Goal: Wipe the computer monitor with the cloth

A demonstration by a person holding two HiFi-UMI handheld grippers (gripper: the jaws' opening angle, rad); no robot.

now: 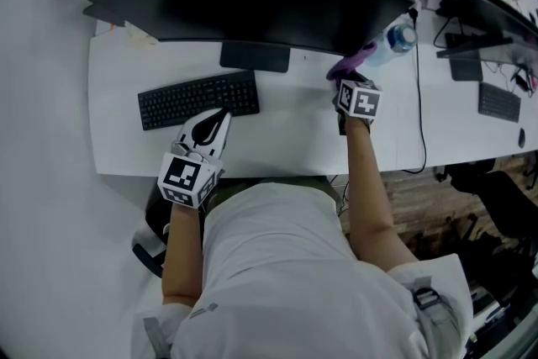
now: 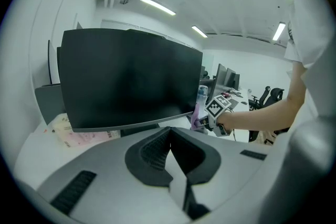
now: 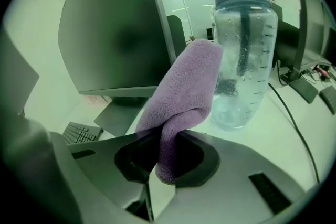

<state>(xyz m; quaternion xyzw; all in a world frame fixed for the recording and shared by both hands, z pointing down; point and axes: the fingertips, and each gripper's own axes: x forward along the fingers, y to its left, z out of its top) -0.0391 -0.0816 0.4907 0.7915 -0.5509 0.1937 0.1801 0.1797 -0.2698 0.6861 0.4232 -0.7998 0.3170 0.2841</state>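
A wide black monitor (image 1: pixel 252 4) stands at the back of the white desk (image 1: pixel 294 139). My right gripper (image 1: pixel 346 80) is shut on a purple cloth (image 1: pixel 355 60) by the monitor's lower right corner. In the right gripper view the cloth (image 3: pixel 184 97) rises folded out of the gripper (image 3: pixel 157 139), just right of the monitor's (image 3: pixel 115 29) edge; I cannot tell whether it touches the screen. My left gripper (image 1: pixel 218 117) hovers near the desk's front edge by the keyboard (image 1: pixel 198 98), shut and empty. From the left gripper (image 2: pixel 169 131) I see the dark screen (image 2: pixel 126 78) and the cloth (image 2: pixel 197 115).
A clear water bottle (image 3: pixel 244 44) stands right behind the cloth, close to the monitor's right end (image 1: pixel 395 40). A cable (image 1: pixel 420 105) runs down the desk to the right. Other monitors and a second keyboard (image 1: pixel 499 102) occupy the neighbouring desk.
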